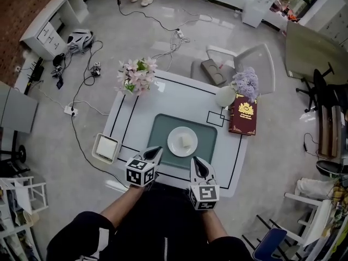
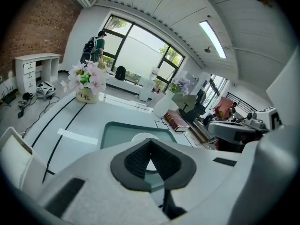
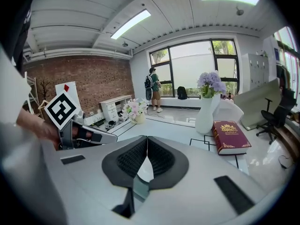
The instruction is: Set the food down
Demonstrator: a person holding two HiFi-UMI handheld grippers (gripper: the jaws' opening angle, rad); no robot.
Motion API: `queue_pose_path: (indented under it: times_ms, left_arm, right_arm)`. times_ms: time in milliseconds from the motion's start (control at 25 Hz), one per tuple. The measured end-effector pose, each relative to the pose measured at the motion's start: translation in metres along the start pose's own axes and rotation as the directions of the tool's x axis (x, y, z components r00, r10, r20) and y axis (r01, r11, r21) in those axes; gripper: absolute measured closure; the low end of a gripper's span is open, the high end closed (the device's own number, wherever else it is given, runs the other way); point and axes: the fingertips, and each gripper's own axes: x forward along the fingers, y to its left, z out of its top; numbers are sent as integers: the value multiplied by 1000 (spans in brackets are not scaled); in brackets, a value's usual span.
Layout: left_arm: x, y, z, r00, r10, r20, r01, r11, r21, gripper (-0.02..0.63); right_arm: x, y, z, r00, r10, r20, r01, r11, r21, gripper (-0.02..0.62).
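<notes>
A white plate (image 1: 182, 141) with a pale piece of food (image 1: 186, 140) on it sits in the middle of a green mat (image 1: 160, 129) on the white table (image 1: 174, 99). My left gripper (image 1: 154, 153) hovers at the mat's near left corner, short of the plate, its jaws shut with nothing between them. At the mat's near edge, just right of the plate, my right gripper (image 1: 197, 164) is also shut and empty. In the left gripper view the closed gripper tips (image 2: 150, 143) point toward the plate (image 2: 139, 137). The right gripper view shows its pads (image 3: 136, 161) pressed together.
A pot of pink flowers (image 1: 136, 76) stands at the table's far left corner. A white vase with purple flowers (image 1: 225, 95) and a red book (image 1: 243, 115) are at the far right. A white box (image 1: 106, 147) hangs at the left edge. A chair (image 1: 255, 61) stands beyond the table.
</notes>
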Motion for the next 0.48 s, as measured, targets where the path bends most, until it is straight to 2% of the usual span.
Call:
queue_pose_path:
  times_ms: [240, 360, 480]
  left_arm:
    - [-31, -28, 30, 995, -28, 91, 17, 992, 128, 601]
    - [-45, -47, 48, 987, -57, 149, 26, 979, 204, 601]
    - [-59, -66, 61, 974, -107, 199, 55, 968, 246, 601]
  right_arm:
    - [-17, 5, 41, 998, -7, 63, 8, 1000, -20, 586]
    - [-28, 5, 49, 993, -7, 115, 9, 1000, -21, 586]
    - [-41, 6, 60, 991, -22, 130, 25, 999, -19, 586]
